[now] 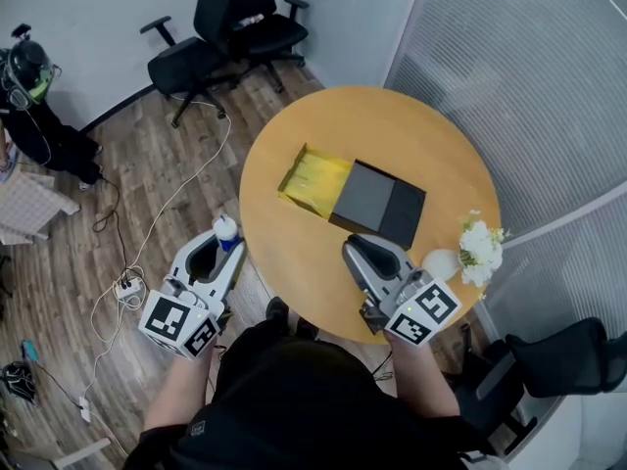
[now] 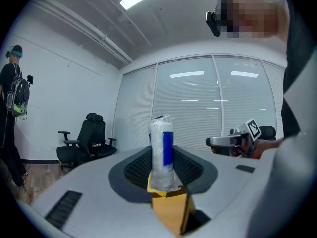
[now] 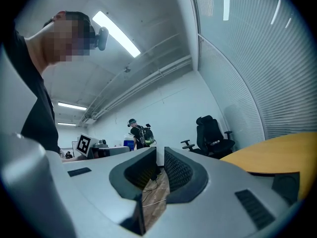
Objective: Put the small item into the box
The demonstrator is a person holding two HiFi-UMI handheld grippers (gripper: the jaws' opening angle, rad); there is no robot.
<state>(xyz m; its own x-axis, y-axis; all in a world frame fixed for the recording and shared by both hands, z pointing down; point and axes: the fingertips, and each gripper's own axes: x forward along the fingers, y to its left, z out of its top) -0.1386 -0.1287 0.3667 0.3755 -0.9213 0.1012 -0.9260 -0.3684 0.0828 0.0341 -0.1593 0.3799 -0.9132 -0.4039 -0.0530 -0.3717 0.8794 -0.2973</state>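
The small item is a white packet with a blue label. It stands upright between the pads of my left gripper, which is shut on it just off the table's left edge. The left gripper view shows the item pinched in that gripper. The box lies open on the round wooden table, showing a yellow inside and a dark grey lid folded out to the right. My right gripper hovers over the table's near edge, close to the lid, shut and empty.
A bunch of white flowers and a white round object sit at the table's right edge. Black office chairs stand beyond the table. Cables and a power strip lie on the wood floor at left. A glass wall runs along the right.
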